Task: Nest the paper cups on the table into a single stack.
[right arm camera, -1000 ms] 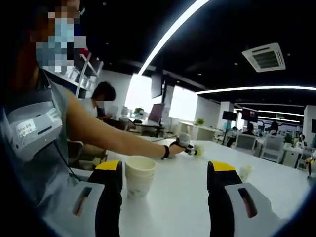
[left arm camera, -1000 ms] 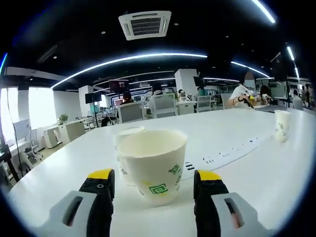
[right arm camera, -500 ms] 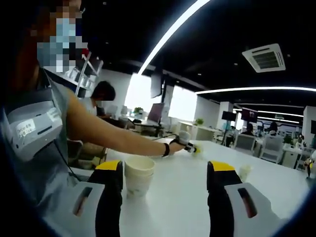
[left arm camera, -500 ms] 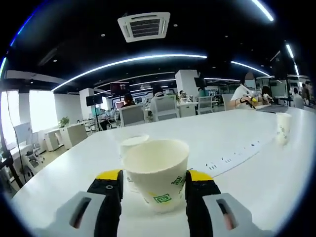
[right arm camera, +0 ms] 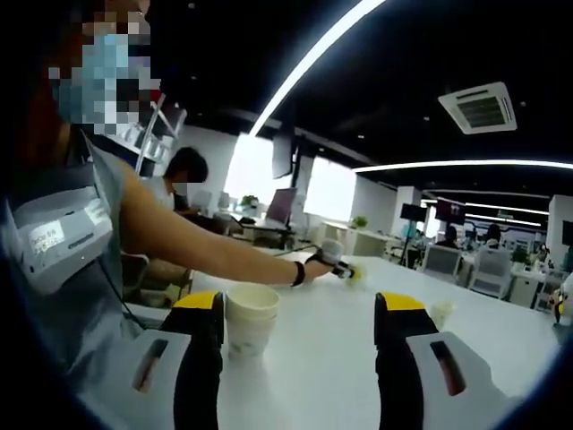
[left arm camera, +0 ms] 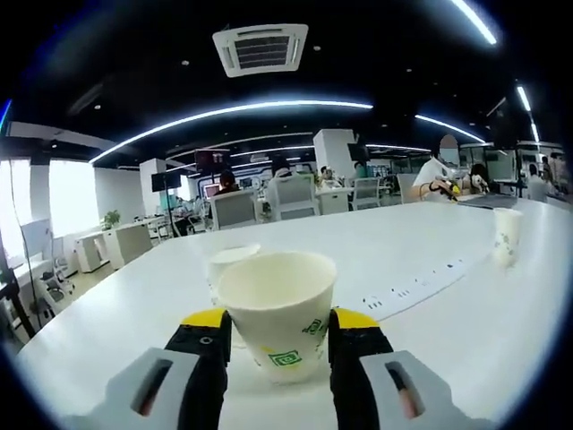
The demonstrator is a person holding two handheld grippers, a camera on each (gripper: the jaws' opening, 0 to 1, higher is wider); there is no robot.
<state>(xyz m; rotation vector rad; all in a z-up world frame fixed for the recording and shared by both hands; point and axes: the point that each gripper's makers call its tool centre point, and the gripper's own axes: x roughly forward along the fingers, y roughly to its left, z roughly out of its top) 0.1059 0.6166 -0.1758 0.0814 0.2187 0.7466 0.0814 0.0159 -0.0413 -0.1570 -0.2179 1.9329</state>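
So in the left gripper view the left gripper (left arm camera: 277,333) has its 2 yellow-tipped jaws pinched in on a paper cup (left arm camera: 277,309), one on each side of the lower wall, which makes sense if the plan is to lift it and drop it into another cup. Whether it's off the white table (left arm camera: 430,322) yet I honestly can't tell. Just behind it at about 11 o'clock there's a second cup (left arm camera: 224,261), nearly touching, so not much slack on that side. Way off at 3 o'clock a third cup (left arm camera: 507,235) stands on its own near the far edge, well apart, with a long strip of sockets (left arm camera: 416,287) running across the tabletop between. Lots of open surface out that way. Over in the right gripper view, the right gripper (right arm camera: 298,333) has its jaws spread wide with nothing between them, hanging over the table. At 9 o'clock, just beside its left jaw, sits a nested stack of cups (right arm camera: 250,318), looks like 2 at least, probably the target pile. A person's arm (right arm camera: 197,242) reaches out past it toward 12 o'clock, and a small pale cup (right arm camera: 442,313) shows near 3 o'clock. My guess is the arm path over that stack is the tight spot.
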